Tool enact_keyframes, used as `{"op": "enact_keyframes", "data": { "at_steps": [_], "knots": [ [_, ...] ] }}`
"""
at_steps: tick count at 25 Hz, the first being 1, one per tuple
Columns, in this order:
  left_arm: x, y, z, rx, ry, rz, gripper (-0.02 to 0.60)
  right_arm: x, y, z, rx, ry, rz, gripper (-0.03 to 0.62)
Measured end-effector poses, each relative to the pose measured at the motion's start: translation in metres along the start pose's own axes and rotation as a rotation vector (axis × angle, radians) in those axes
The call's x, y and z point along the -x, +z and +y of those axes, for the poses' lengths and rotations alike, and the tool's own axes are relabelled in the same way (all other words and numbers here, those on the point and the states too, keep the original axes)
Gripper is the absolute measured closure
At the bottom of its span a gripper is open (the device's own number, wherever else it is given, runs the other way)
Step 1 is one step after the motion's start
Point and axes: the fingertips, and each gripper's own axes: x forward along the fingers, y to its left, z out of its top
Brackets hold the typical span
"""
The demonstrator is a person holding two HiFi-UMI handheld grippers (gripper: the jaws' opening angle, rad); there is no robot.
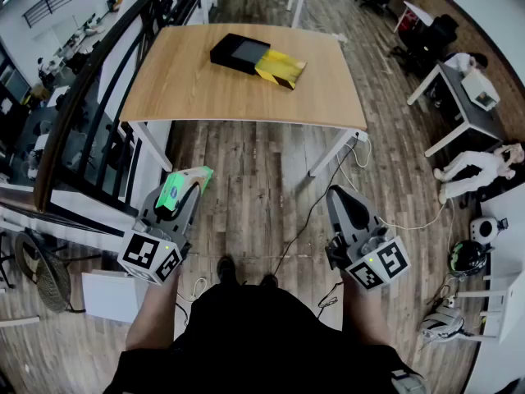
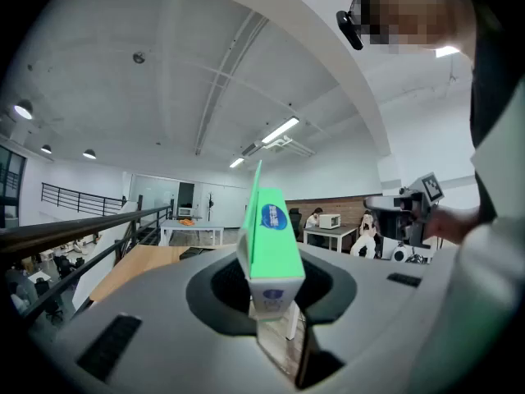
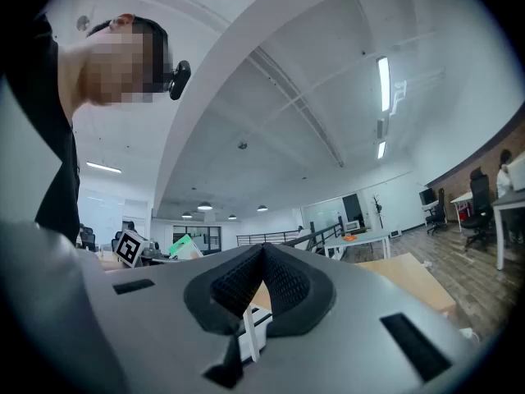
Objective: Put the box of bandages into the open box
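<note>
Only in the head view is the open box (image 1: 256,59) seen, on the worktop (image 1: 180,89), well apart from the bandage box (image 1: 175,190) clamped in the left hand-held gripper (image 1: 192,184). Its lower end is hidden by the jaws. The right hand-held gripper (image 1: 343,197) is closed, empty.

My head camera looks steeply down on the far surface (image 1: 238,80); cameras on left gripper (image 1: 185,187) and right gripper (image 1: 337,194) face level, seemingly sharing it.
</note>
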Motion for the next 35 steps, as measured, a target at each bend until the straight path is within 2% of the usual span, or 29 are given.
{"op": "enact_keyframes", "data": {
  "at_steps": [15,25,30,35],
  "knots": [
    [-0.005,-0.002,-0.016,-0.012,-0.004,0.006,0.488,0.013,0.003,-0.012,-0.043,-0.008,-0.019,0.559],
    [-0.012,0.005,-0.067,-0.054,0.005,0.005,0.486,0.063,0.021,-0.024,-0.077,0.033,-0.070,0.556],
    [-0.019,0.000,-0.088,-0.047,0.000,0.014,0.486,0.079,0.018,-0.030,-0.084,0.042,-0.054,0.556],
    [-0.042,-0.009,-0.084,-0.032,-0.011,0.026,0.486,0.075,0.004,-0.046,-0.113,0.028,-0.021,0.556]
  ]
}}
